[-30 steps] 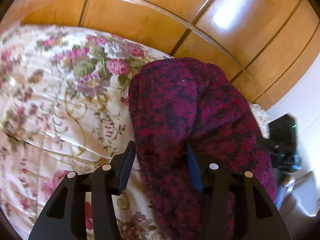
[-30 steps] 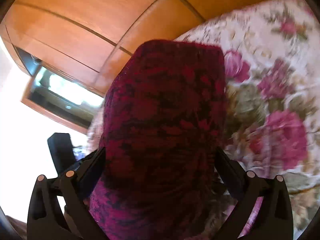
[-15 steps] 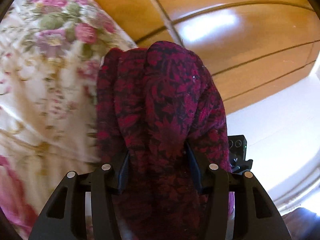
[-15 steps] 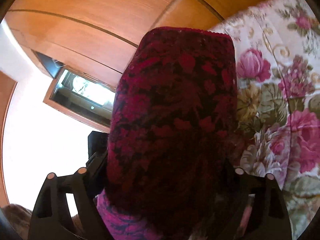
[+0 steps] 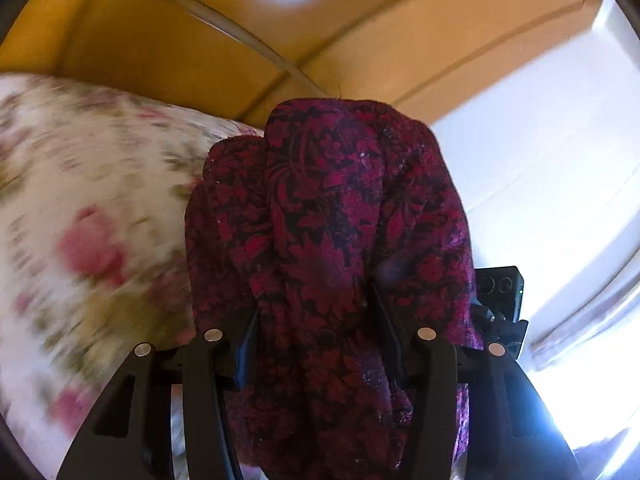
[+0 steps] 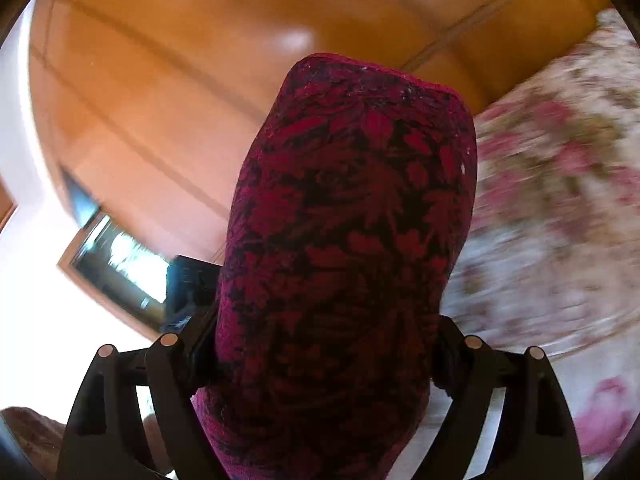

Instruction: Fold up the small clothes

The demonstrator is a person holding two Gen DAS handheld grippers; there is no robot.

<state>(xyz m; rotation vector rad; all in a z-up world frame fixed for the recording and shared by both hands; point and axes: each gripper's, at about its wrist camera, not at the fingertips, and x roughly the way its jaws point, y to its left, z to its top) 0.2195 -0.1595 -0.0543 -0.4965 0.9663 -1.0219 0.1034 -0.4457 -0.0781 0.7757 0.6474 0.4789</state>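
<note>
We carry the folded crimson floral garment [image 5: 332,240] clear of the floral bedspread [image 5: 92,200] — left tool [image 5: 312,344] clenched on a bunched fold, right tool [image 6: 324,352] gripping the wider bundle. Next, we judge, comes a level set-down. No containers appear.

The garment [image 5: 332,240] sits between both claws, bedspread [image 5: 92,216] beside it, wooden panelling [image 6: 168,80] behind.

left tongs [image 5: 312,334]: black plastic, silver screws | right tongs [image 6: 320,354]: black, silver screws
</note>
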